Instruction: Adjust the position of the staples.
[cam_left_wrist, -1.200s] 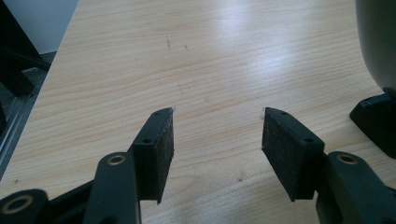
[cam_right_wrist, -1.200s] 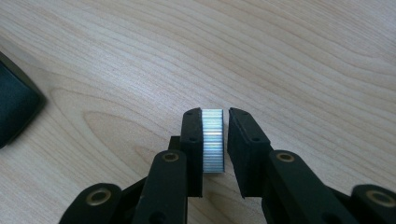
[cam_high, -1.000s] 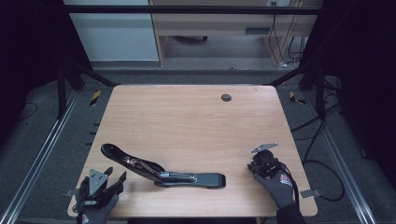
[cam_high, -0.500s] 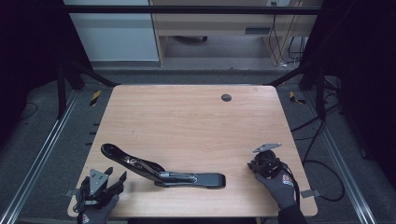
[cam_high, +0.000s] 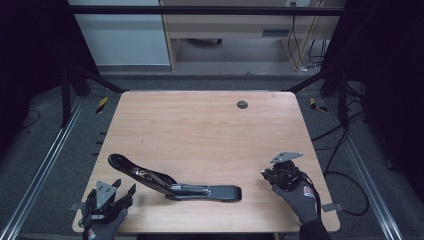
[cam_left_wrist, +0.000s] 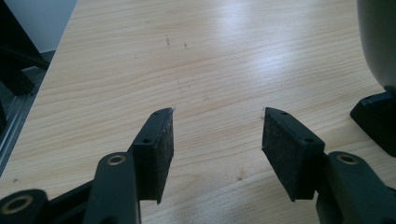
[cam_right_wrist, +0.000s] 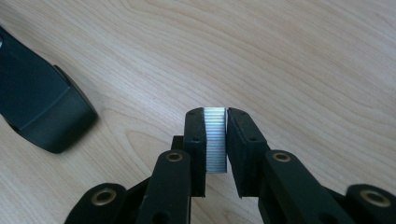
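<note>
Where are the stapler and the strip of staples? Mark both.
stapler (cam_high: 205, 191), high view, on its flat base.
strip of staples (cam_right_wrist: 215, 140), right gripper view, on its ribbed silver face between the pads.

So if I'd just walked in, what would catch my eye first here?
Probably the long black stapler, lying opened out near the front edge of the wooden table. Next, the shiny strip of staples pinched in the right gripper at the table's right, while the left gripper hangs open over bare wood.

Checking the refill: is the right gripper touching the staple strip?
Touching. The right gripper view shows the right gripper clamping the staple strip between both pads.
</note>
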